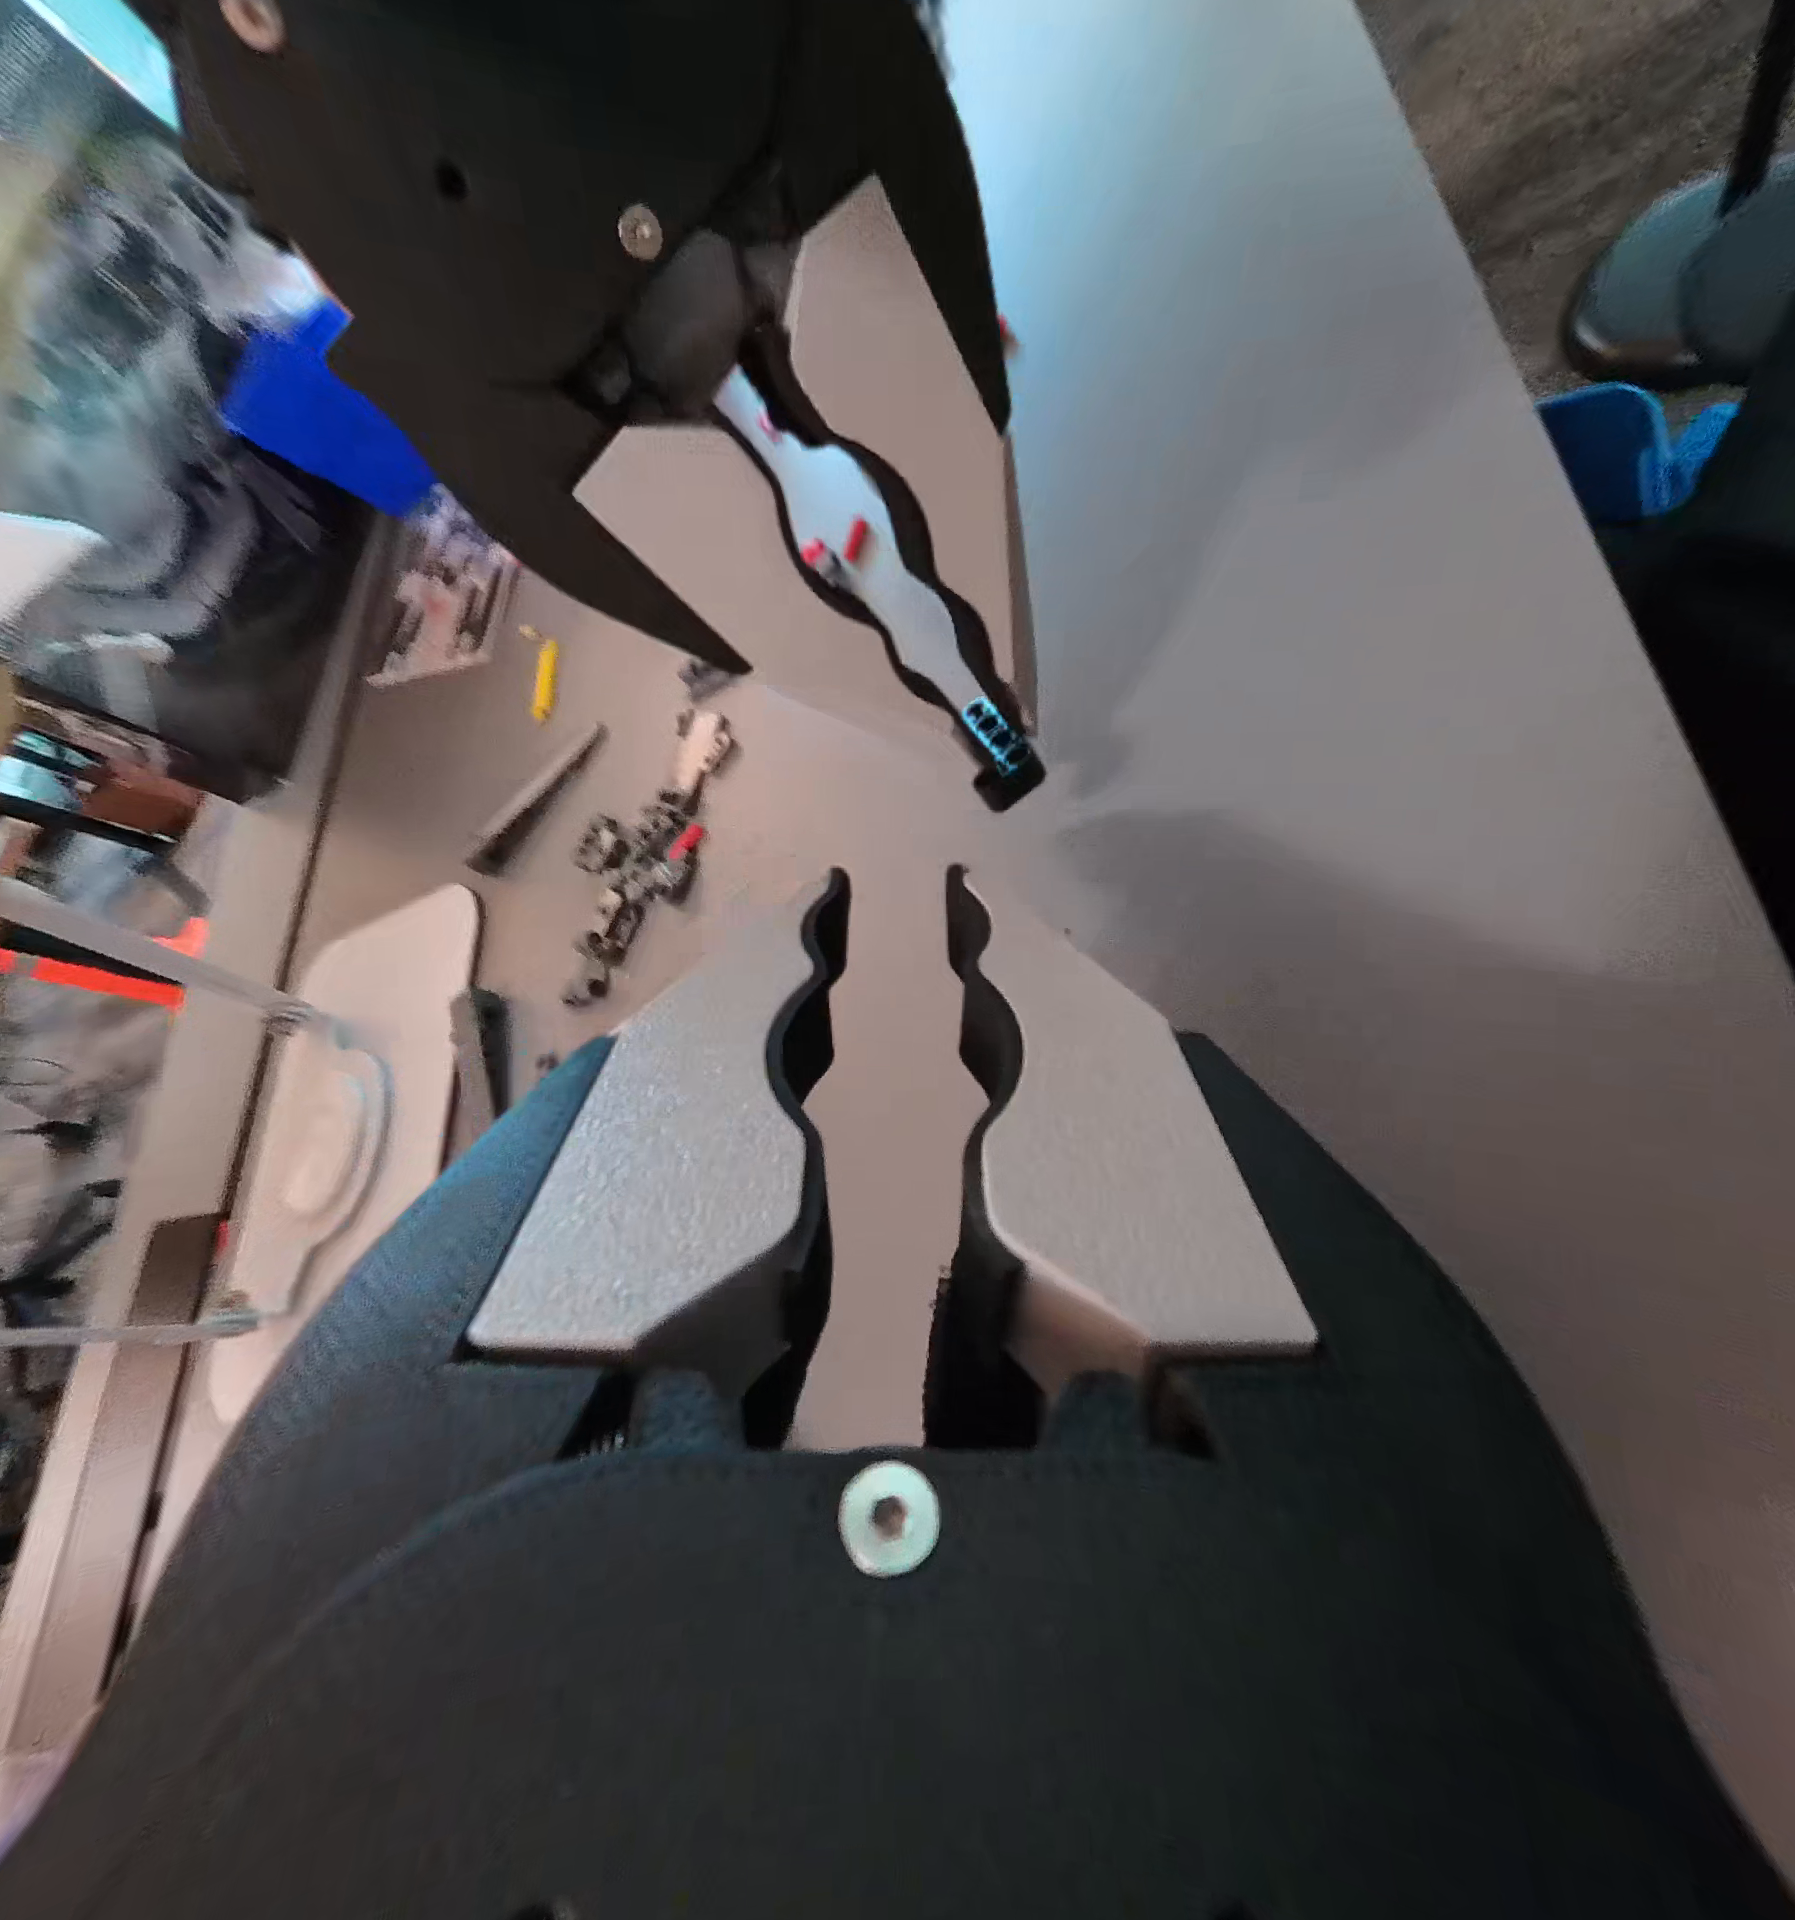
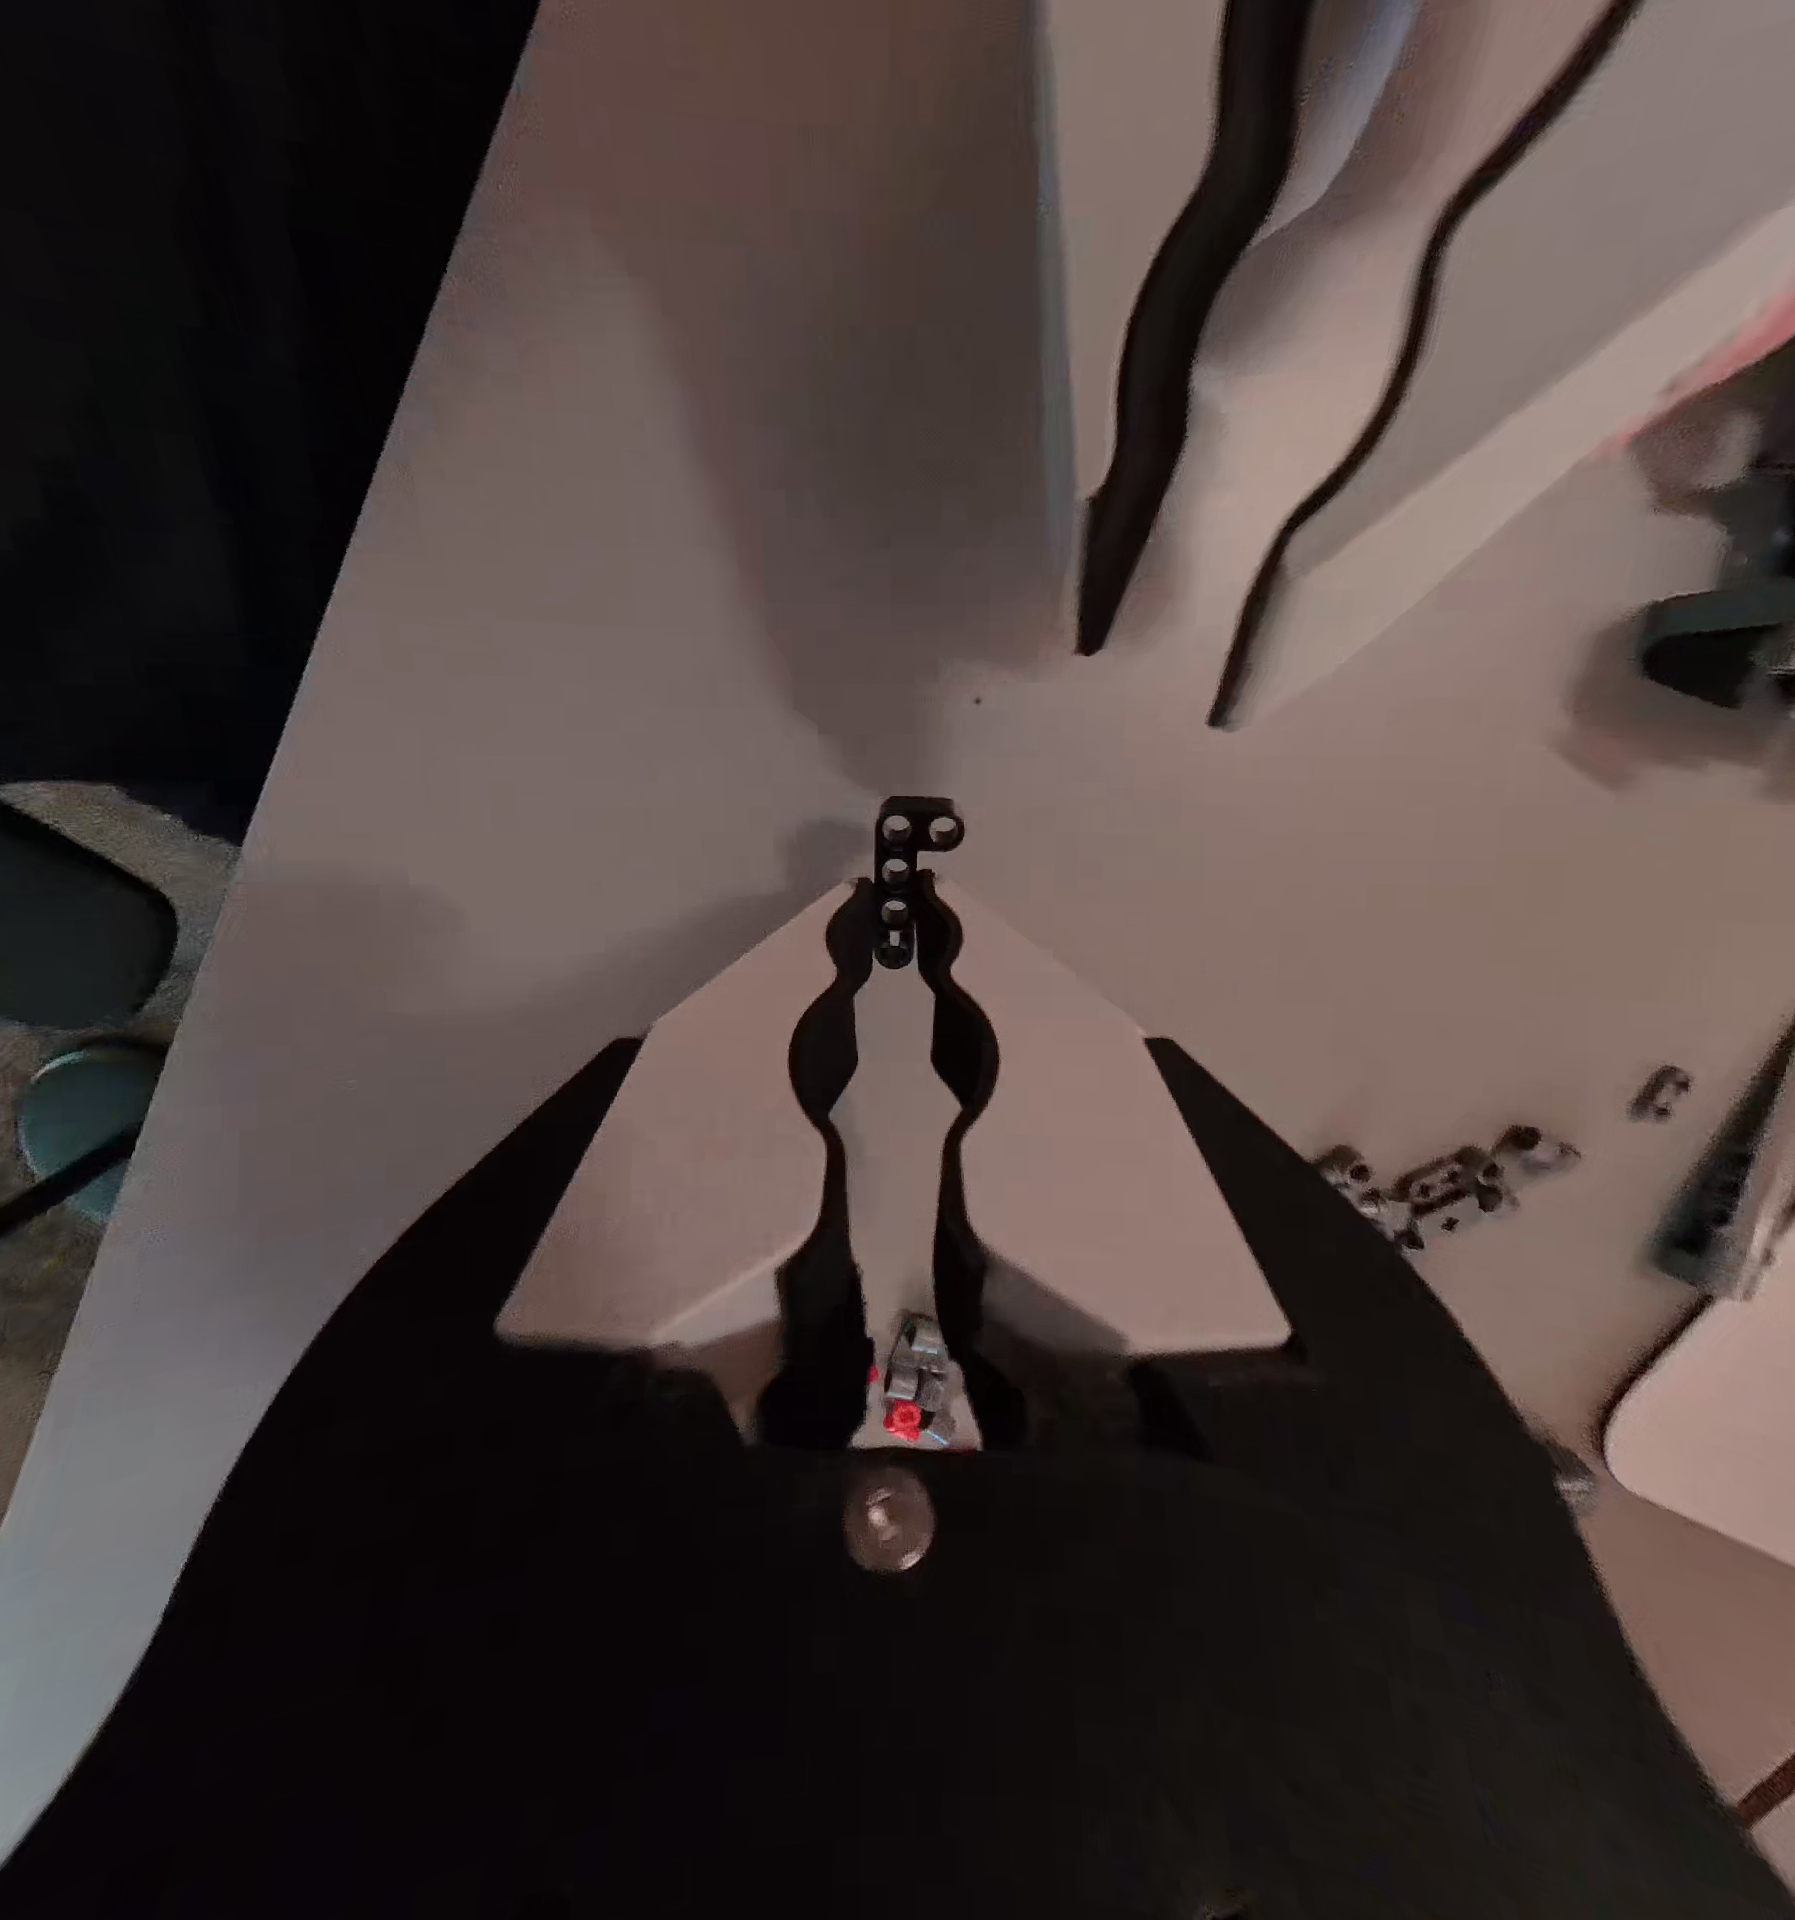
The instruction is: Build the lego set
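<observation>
My right gripper (image 2: 895,888) is shut on a small black L-shaped beam with round holes (image 2: 905,883). Both pads press on its long arm, and the short arm sticks out past the tips above the white table (image 2: 664,623). In the left wrist view the right gripper (image 1: 992,712) comes in from the top with the black beam (image 1: 1005,746) at its tips. My left gripper (image 1: 898,883) is open with nothing between its fingers, and its tips are just short of the beam. It also shows in the right wrist view (image 2: 1155,681), at the upper right.
A cluster of small grey and black parts with a red piece (image 1: 644,852) lies on the table, beside a long grey wedge piece (image 1: 540,800) and a yellow piece (image 1: 545,675). A white tray (image 1: 373,1091) is at the left. A shoe (image 1: 1703,281) is beyond the table edge. Left tips to right tips: about 6 cm.
</observation>
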The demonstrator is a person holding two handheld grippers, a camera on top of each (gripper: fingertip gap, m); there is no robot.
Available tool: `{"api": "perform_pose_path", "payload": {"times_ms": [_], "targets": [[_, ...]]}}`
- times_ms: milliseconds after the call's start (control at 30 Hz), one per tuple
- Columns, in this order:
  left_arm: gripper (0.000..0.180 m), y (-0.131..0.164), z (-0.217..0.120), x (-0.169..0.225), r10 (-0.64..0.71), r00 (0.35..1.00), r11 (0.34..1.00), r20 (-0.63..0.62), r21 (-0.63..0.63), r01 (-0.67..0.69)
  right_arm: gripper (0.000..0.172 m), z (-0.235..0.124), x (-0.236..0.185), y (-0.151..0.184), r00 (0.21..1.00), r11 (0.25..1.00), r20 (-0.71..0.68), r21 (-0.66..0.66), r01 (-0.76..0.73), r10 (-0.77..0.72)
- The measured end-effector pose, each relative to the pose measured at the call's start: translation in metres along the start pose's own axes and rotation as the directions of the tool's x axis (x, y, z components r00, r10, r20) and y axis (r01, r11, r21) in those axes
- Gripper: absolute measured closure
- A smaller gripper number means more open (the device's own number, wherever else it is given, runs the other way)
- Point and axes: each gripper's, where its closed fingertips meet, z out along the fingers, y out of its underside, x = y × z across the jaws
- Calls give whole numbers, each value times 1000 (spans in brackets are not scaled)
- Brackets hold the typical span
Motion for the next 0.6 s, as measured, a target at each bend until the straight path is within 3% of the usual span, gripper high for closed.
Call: {"api": "perform_pose_path", "payload": {"times_ms": [233, 333, 467, 600], "targets": [[167, 6, -5, 5, -39, 997, 999, -62, -28, 37, 167, 21, -10, 7, 994, 998, 107, -67, 17, -10], [166, 8, -1, 11, -44, 995, 998, -94, -50, 39, 159, 20, -11, 7, 994, 998, 108, -66, 13, -6], [166, 10, 3, 17, -36, 993, 997, -114, -65, 28, 154, 7, -6, 13, 999, 998, 48, -58, -17, 19], [167, 7, 5, 21, -24, 992, 998, -127, -54, 18, 157, -36, 4, 32, 988, 992, -94, 1, -126, 125]]}}
